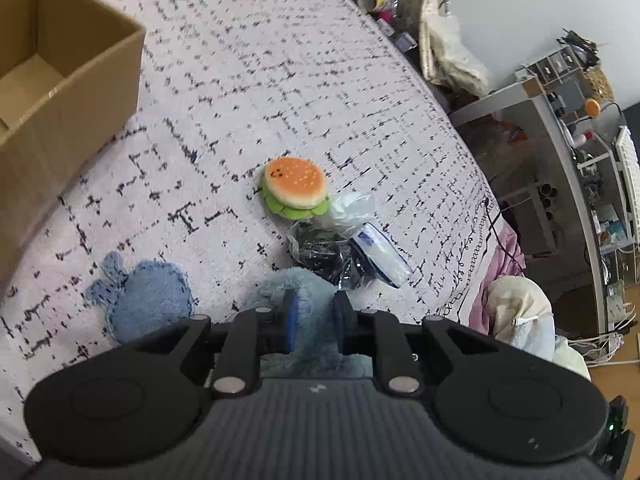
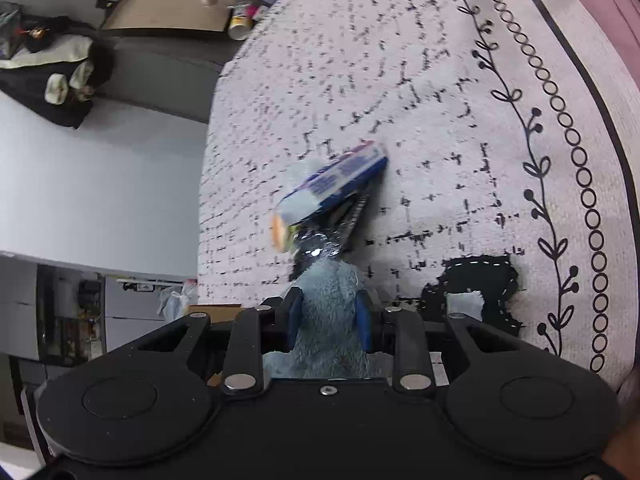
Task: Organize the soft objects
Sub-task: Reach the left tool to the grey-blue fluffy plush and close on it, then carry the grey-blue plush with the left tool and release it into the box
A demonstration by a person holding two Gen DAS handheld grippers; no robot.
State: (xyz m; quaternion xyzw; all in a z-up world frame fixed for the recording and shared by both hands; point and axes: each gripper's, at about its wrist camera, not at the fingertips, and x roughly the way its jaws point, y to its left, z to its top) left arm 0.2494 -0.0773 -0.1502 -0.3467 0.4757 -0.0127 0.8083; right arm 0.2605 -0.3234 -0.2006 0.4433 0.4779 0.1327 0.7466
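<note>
The fluffy blue-grey plush [image 1: 310, 292] lies at the near edge of the bedspread [image 1: 248, 80], pinched from two sides: the left gripper [image 1: 314, 320] and right gripper [image 2: 330, 318] are both clamped on its pile. It looks like the pick-up step; next, lift together toward the cardboard box [image 1: 60, 80]. Its long axis I can't tell, too much is hidden

Burger toy [image 1: 295, 187] behind crumpled bags [image 1: 326, 254], box [image 1: 52, 80] far left on bedspread [image 1: 248, 80].
</note>
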